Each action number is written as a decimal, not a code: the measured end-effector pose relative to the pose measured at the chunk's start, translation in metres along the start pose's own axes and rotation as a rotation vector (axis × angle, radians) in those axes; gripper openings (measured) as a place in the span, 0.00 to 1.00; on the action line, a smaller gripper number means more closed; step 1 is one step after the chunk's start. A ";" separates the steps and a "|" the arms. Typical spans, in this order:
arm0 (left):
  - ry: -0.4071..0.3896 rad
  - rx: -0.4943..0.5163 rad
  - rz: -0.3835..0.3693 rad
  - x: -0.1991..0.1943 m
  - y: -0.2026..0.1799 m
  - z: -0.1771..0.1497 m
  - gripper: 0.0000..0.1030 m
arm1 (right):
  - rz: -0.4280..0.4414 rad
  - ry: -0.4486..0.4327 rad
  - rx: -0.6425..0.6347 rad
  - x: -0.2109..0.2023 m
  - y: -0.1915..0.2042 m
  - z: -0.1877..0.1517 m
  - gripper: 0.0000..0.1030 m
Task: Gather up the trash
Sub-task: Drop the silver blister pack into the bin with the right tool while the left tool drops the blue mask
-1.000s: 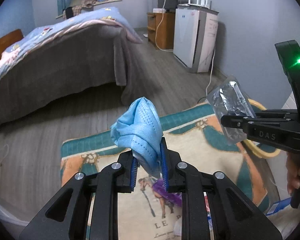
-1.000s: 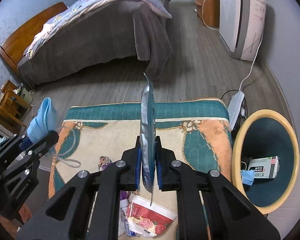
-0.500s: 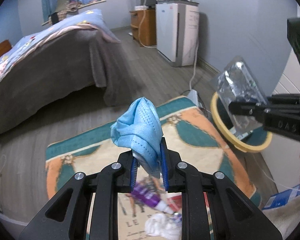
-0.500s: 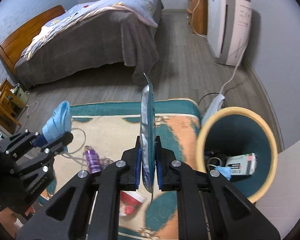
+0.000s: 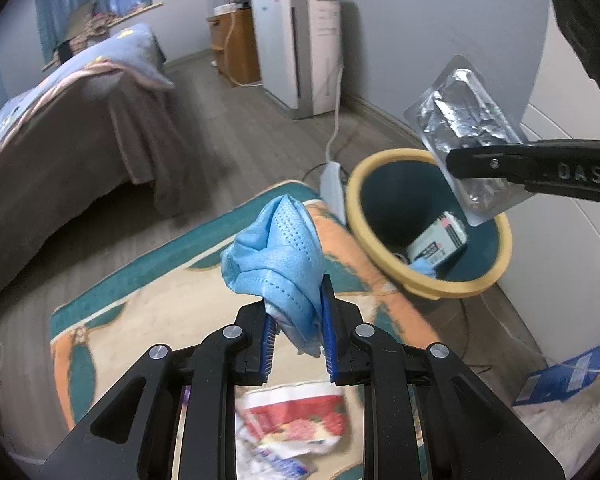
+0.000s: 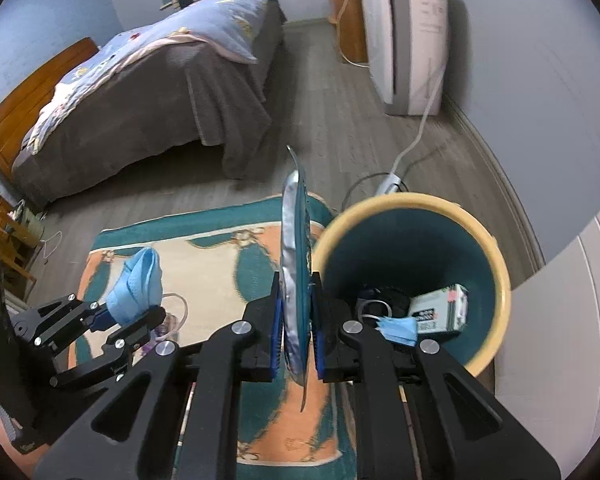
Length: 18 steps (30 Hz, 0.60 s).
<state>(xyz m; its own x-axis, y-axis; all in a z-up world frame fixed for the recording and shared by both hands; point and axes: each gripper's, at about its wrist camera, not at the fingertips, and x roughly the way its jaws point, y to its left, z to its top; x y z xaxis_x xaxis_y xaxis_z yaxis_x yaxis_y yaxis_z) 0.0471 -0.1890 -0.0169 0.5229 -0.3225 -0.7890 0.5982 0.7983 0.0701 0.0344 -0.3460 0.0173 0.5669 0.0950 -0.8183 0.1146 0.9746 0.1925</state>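
Note:
My left gripper (image 5: 296, 336) is shut on a crumpled blue face mask (image 5: 278, 252), held above the patterned rug; the mask also shows in the right wrist view (image 6: 138, 284). My right gripper (image 6: 295, 316) is shut on a flat silver blister pack (image 6: 294, 276), seen edge-on; in the left wrist view the blister pack (image 5: 466, 128) hangs over the bin's rim. The teal bin with a yellow rim (image 5: 380, 168) (image 6: 496, 248) stands at the rug's right corner and holds a white box (image 6: 440, 308), a blue mask and dark items.
A red-and-white wrapper (image 5: 296, 412) and other litter lie on the rug (image 5: 148, 320) below my left gripper. A bed (image 6: 160, 92), a white air purifier (image 6: 404, 36), a power strip with cord (image 5: 332, 180) and a white cabinet (image 6: 560, 340) surround the spot.
Both grippers have swung right towards the bin. The bin has come into the left view and grown larger in the right view; the blister pack now hangs over it.

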 end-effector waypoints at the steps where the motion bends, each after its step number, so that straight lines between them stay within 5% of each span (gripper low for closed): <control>1: 0.000 0.011 -0.004 0.001 -0.006 0.000 0.21 | -0.005 0.003 0.006 0.000 -0.005 0.000 0.11; 10: 0.029 0.065 -0.024 0.012 -0.028 -0.002 0.21 | -0.139 -0.013 -0.060 -0.019 -0.051 0.013 0.11; 18: 0.015 0.105 -0.033 0.006 -0.053 0.000 0.21 | -0.171 -0.006 0.021 -0.026 -0.109 0.010 0.11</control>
<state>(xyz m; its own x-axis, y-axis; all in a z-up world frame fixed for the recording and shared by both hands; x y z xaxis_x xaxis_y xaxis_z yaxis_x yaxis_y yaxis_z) 0.0184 -0.2335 -0.0254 0.4930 -0.3397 -0.8010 0.6757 0.7294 0.1066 0.0156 -0.4570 0.0227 0.5424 -0.0731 -0.8369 0.2266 0.9720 0.0620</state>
